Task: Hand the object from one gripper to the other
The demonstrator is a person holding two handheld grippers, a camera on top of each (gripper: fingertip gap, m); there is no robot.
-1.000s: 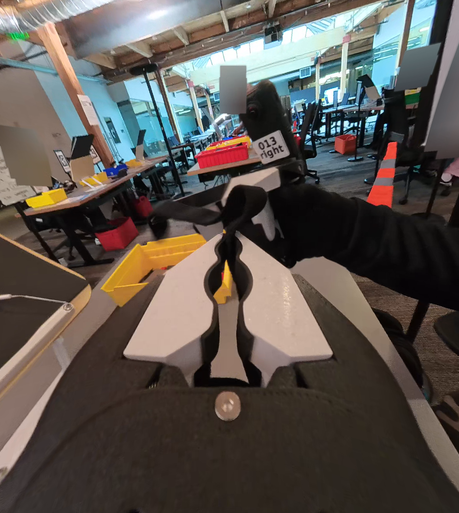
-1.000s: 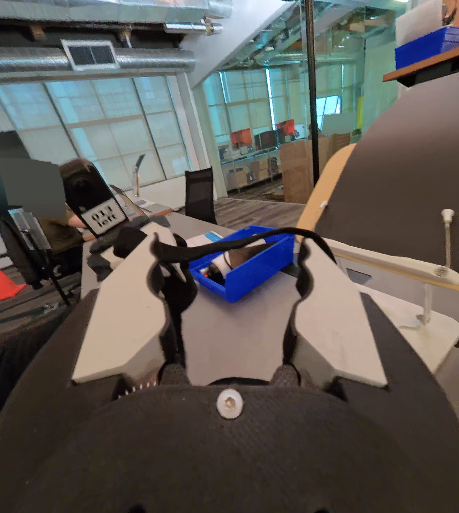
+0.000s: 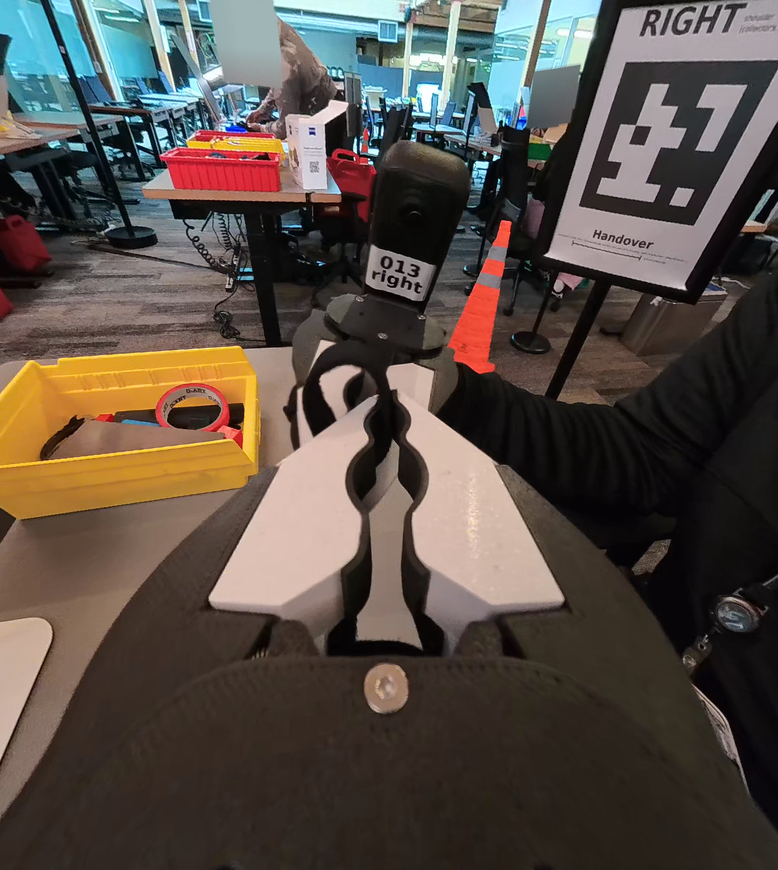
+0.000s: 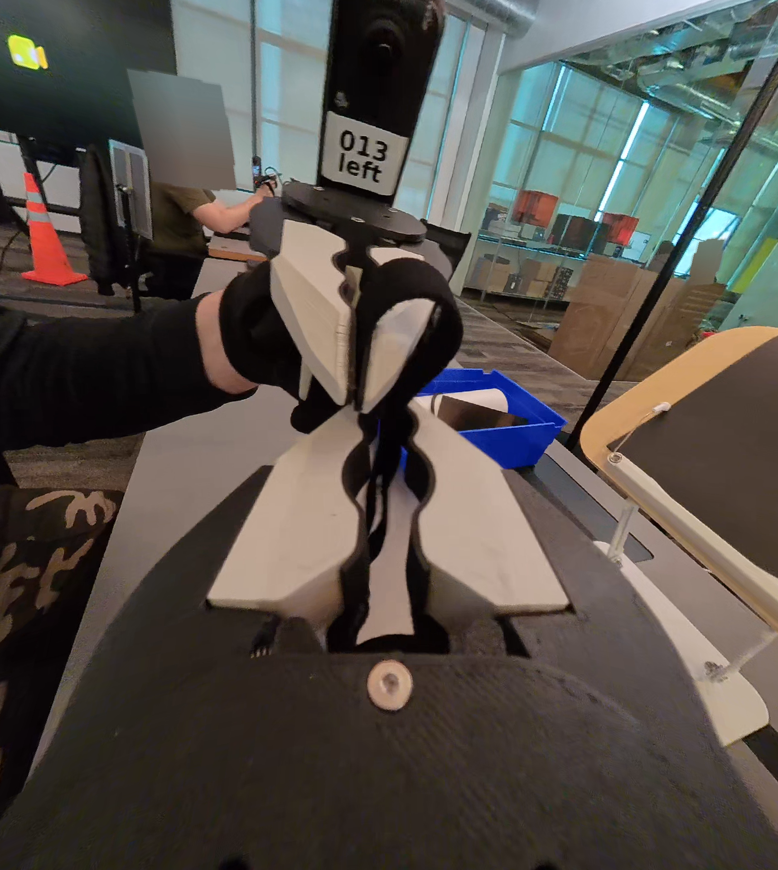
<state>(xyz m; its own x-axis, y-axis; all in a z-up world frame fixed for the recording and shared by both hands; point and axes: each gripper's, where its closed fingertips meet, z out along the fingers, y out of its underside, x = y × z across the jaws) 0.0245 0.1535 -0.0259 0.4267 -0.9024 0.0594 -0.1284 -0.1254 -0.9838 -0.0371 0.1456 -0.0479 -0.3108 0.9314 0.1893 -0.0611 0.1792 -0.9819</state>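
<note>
Open workshop space with desks, red bins and an orange cone forms the background; a grey table lies below both grippers. Left gripper: white fingers pressed nearly together, tips pinching a black strap. Right gripper: fingers likewise drawn close, with the same black strap running down the narrow gap between them. Both grippers meet tip to tip above the table, each gripping the strap, so it is held in the air between them. In the right wrist view the strap loops over the far finger of the left gripper and descends into the right gripper's jaws. In the left wrist view the loop curls to the left of the right gripper's tips. Yellow bin, on the table to the left, holds a roll of red tape and other items. Blue bin sits on the table beyond the right gripper. Black-sleeved arms hold each gripper.
</note>
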